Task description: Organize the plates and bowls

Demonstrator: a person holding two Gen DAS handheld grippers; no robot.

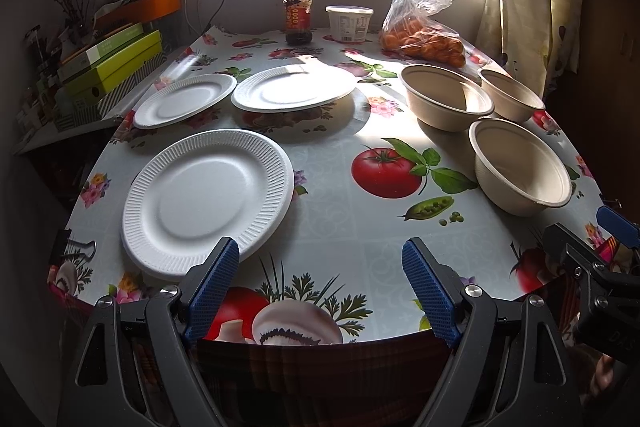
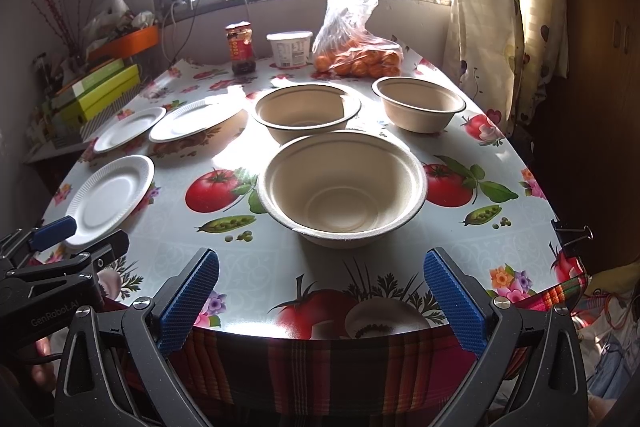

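Note:
Three white paper plates lie apart on the table's left side: a near plate [image 1: 208,199], a far left plate [image 1: 184,99] and a far middle plate [image 1: 294,89]. Three beige paper bowls stand on the right: a near bowl [image 2: 342,187], a middle bowl [image 2: 306,111] and a far right bowl [image 2: 418,103]. My left gripper [image 1: 320,263] is open at the table's front edge, its left finger at the near plate's rim. My right gripper [image 2: 320,269] is open and empty, just in front of the near bowl.
A sauce jar [image 1: 298,17], a white tub [image 1: 350,23] and a bag of oranges [image 1: 424,27] stand at the table's far end. Stacked green boxes [image 1: 112,67] sit on a shelf to the left. A curtain [image 2: 504,7] hangs at the right. The fruit-print tablecloth [image 1: 340,163] lies between plates and bowls.

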